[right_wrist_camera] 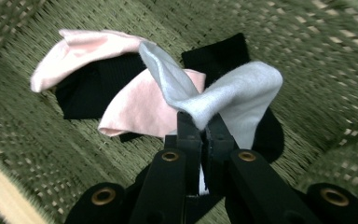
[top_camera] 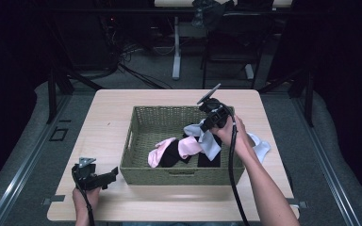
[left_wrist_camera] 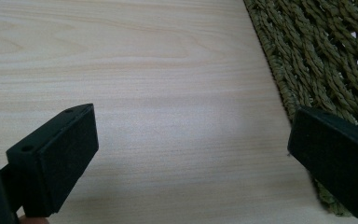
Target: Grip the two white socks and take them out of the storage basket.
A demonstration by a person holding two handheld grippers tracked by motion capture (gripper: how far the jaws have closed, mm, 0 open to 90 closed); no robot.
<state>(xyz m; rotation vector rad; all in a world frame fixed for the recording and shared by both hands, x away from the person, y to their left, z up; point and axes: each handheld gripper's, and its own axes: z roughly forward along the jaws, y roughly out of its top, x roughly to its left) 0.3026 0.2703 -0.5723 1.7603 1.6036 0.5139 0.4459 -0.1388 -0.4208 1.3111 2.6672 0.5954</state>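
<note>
While right gripper [right_wrist_camera: 204, 122] fingers pinch grey sock [right_wrist_camera: 233, 95] above basket [top_camera: 143, 172], left gripper [left_wrist_camera: 191, 158] fingers gape — bare table [left_wrist_camera: 144, 70].

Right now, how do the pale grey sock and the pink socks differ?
The pale grey sock is pinched in the right gripper and lifted; the pink socks lie loose in the woven green basket. The grey one is bunched, the pink ones lie flatter. All are soft fabric.
</note>
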